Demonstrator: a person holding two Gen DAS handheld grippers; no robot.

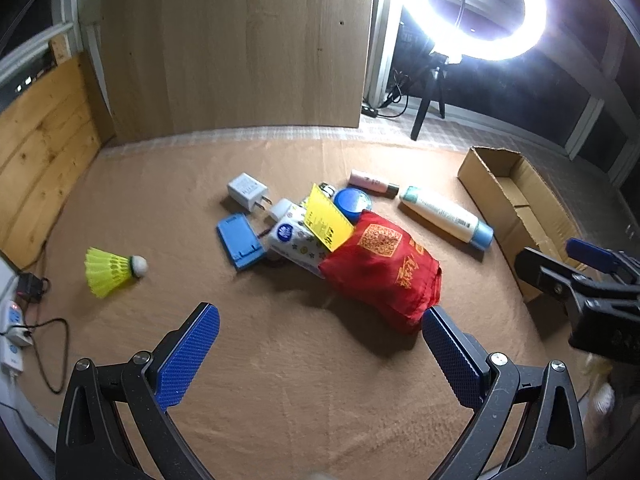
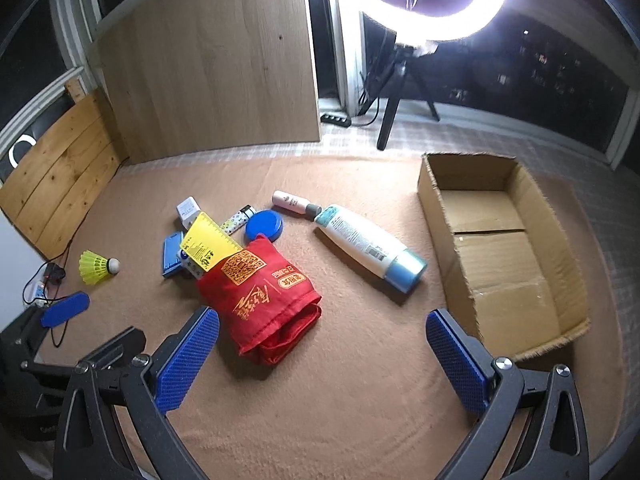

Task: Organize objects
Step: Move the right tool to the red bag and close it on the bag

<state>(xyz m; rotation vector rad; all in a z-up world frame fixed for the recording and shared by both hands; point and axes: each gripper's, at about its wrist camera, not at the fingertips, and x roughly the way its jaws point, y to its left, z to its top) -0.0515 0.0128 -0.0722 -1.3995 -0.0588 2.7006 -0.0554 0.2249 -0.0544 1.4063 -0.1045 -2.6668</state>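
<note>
A pile lies mid-mat: a folded red cloth bag [image 1: 384,268] [image 2: 264,296], a yellow ruler [image 1: 326,218] [image 2: 210,246], a tissue pack [image 1: 296,242], a blue case [image 1: 240,242] [image 2: 172,254], a white charger [image 1: 246,190], a blue round lid [image 1: 352,204] [image 2: 263,225], a small pink-white bottle [image 1: 372,182] [image 2: 292,201] and a white bottle with a blue cap [image 1: 446,216] [image 2: 368,246]. A yellow shuttlecock [image 1: 114,270] [image 2: 98,266] lies apart at the left. An open cardboard box [image 2: 500,248] [image 1: 516,204] stands at the right. My left gripper [image 1: 320,354] and right gripper [image 2: 322,354] are open and hold nothing, just short of the red bag.
A brown mat [image 2: 320,400] covers the surface. A wooden panel [image 1: 240,48] stands behind, and a plank [image 1: 40,160] leans at the left. A ring light on a tripod [image 2: 428,4] glares at the back right. Power strips and cables [image 1: 24,312] lie at the left edge.
</note>
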